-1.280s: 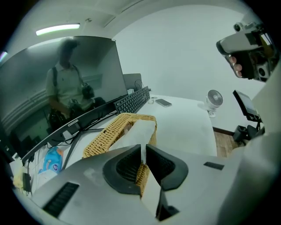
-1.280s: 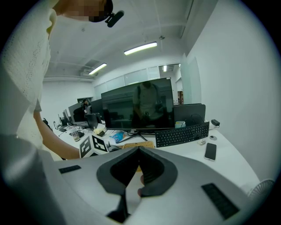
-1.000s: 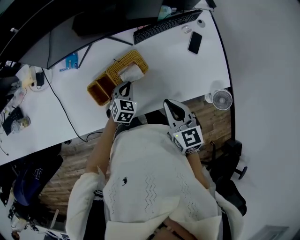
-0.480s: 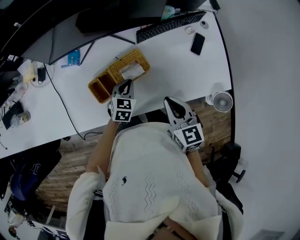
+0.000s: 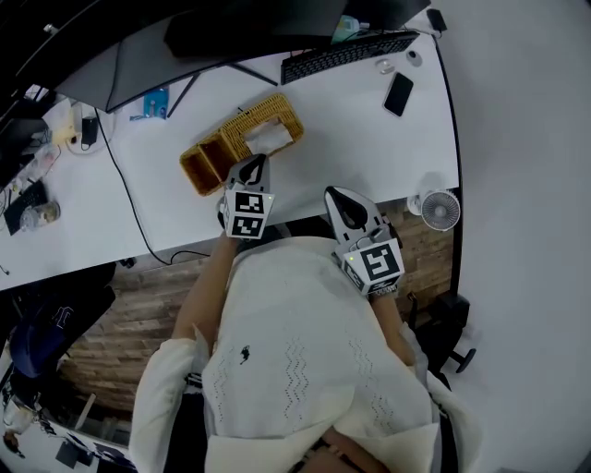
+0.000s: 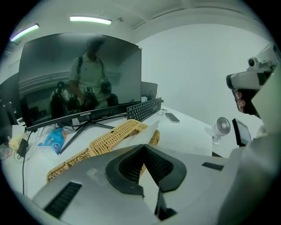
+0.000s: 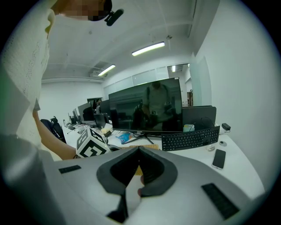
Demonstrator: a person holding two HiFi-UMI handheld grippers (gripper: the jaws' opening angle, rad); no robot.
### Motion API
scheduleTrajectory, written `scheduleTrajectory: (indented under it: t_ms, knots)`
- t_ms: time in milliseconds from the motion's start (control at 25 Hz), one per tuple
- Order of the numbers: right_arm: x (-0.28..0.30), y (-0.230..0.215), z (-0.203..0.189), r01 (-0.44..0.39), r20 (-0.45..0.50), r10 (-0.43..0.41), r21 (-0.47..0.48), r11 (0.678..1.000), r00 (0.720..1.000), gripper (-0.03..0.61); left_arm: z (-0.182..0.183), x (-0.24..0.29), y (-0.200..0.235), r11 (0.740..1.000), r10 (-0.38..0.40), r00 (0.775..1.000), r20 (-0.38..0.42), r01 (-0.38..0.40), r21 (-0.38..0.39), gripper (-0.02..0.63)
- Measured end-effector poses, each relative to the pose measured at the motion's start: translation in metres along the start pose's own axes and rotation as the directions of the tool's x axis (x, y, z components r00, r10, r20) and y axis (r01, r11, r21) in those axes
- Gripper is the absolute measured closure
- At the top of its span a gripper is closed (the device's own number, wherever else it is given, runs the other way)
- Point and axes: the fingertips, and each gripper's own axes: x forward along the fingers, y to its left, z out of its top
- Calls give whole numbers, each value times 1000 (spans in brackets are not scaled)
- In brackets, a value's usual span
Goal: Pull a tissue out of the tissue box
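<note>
A woven wicker tissue box (image 5: 268,120) lies on the white desk (image 5: 360,148), and a white tissue (image 5: 269,139) sticks up from its slot. My left gripper (image 5: 259,159) is shut, its tips just short of the tissue on the near side, with nothing between the pads. In the left gripper view the shut jaws (image 6: 142,147) point at the wicker box (image 6: 118,134) and the tissue (image 6: 152,128). My right gripper (image 5: 332,192) hangs shut and empty at the desk's near edge, to the right of the box. The right gripper view shows its jaws (image 7: 138,148) closed.
An open wicker basket (image 5: 201,166) adjoins the box on the left. At the back stand a monitor (image 5: 249,28), a keyboard (image 5: 351,54) and a phone (image 5: 399,92). A small fan (image 5: 439,211) sits off the desk's right corner. A black cable (image 5: 125,199) crosses the desk's left part.
The left gripper has rolled a little where it is, near the tissue. The head view has shifted slightly. The right gripper has kept its place.
</note>
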Motion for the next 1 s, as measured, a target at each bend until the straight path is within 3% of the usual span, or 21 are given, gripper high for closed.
scheduleTrajectory:
  t_ms: [560, 1000]
  knots:
    - [6, -3, 8, -66, 21, 67, -26, 997, 998, 577, 12, -10, 0, 998, 58, 996, 64, -58, -9, 600]
    - [12, -4, 14, -114, 38, 115, -32, 993, 993, 577, 14, -19, 1, 995, 99, 993, 61, -97, -28, 601]
